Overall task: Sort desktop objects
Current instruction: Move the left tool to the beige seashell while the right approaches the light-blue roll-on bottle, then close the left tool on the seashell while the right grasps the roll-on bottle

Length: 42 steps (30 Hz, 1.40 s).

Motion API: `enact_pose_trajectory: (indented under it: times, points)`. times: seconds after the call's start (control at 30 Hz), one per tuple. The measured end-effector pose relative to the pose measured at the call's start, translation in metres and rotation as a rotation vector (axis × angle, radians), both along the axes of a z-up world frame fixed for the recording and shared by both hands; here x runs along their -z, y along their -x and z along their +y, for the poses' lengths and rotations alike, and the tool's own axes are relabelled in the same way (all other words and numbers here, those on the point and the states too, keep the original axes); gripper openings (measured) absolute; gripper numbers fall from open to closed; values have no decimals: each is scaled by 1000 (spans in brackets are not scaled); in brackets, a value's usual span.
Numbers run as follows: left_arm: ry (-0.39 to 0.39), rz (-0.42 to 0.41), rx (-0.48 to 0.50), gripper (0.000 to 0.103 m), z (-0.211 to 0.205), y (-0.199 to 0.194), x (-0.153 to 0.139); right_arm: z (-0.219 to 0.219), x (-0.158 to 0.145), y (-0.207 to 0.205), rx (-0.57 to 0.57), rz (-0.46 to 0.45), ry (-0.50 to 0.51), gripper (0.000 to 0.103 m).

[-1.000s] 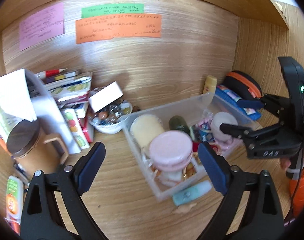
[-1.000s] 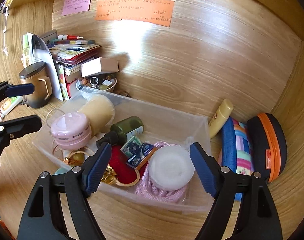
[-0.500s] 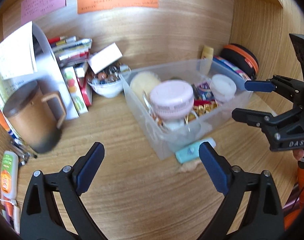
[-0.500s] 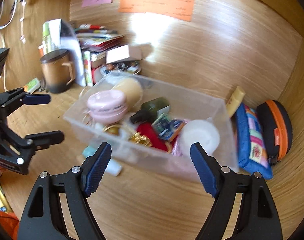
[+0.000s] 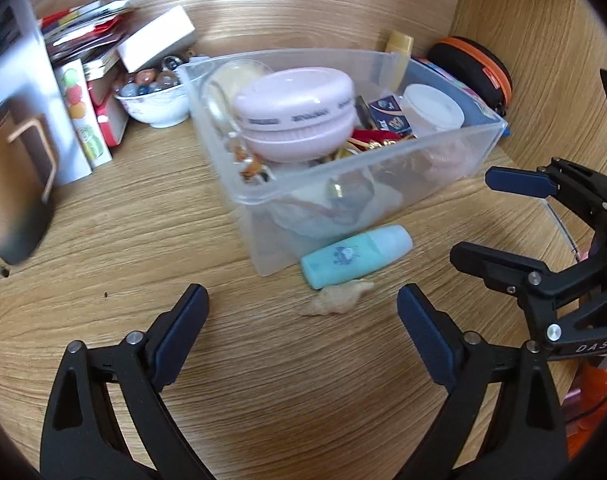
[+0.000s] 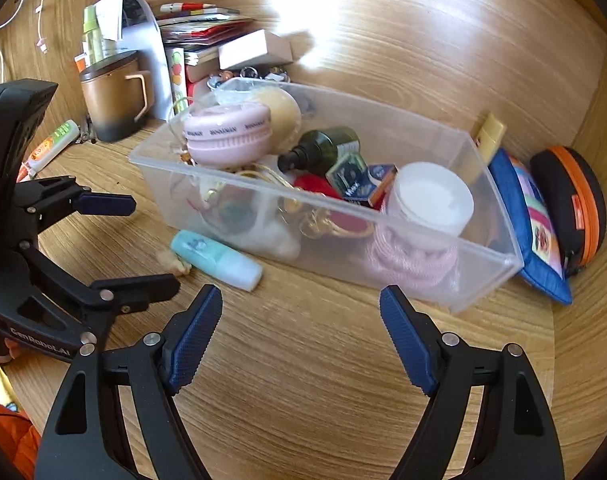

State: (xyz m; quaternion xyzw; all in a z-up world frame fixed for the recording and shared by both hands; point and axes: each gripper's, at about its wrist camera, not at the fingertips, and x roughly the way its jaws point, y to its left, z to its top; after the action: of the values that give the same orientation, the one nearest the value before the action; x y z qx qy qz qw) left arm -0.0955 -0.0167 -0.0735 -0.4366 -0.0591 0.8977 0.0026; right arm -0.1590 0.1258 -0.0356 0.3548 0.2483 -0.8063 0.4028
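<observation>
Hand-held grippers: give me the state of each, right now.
Left hand-held gripper: open, holding nothing, above the bare desk.
Right hand-held gripper: open, holding nothing.

Left tongs, right tongs: black frames showing silver screws, wearing dark blue ribbed pads. White lettering showing on both bodies. Orange sleeve peeking in at lower edge.

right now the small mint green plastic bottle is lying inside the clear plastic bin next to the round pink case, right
Not quite. The small mint green plastic bottle lies outside the clear plastic bin, on the wooden desk against the bin's near wall. The round pink case is inside. The left wrist view shows this plainly.
</observation>
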Motion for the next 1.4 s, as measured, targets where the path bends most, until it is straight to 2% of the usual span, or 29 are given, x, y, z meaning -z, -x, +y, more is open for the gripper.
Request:
enact_pose_trajectory:
  times: [0.07,0.13,0.43,0.5,0.73,0.97,1.0,1.13,1.27,1.4]
  points:
    - [-8,-2,9,92,4,1,1,3,1,3,5,-4,-4,79]
    - [-11,-10,8,77,5,3,3,3,3,6,5,-11,-4,79]
    - [54,3,-6,57,13,2,4,2,7,10,-33,-43,16,79]
    - [46,6,9,56,14,3,3,0,8,9,-40,-46,16,79]
    - [97,4,57,38,17,-2,4,-2,11,8,-45,-52,16,79]
    - [49,16,34,34,2,-9,1,-14,20,7,-43,-99,2,79]
    - [35,25,27,31,-3,-12,0,-17,21,7,-44,-110,1,79]
    - [18,41,7,30,-17,-22,-2,-27,29,7,-41,-173,8,79]
    - [35,36,13,30,-22,-31,-2,-38,36,4,-36,-208,2,79]
    - [46,43,17,30,-26,-37,-3,-50,42,1,-15,-201,-10,79]
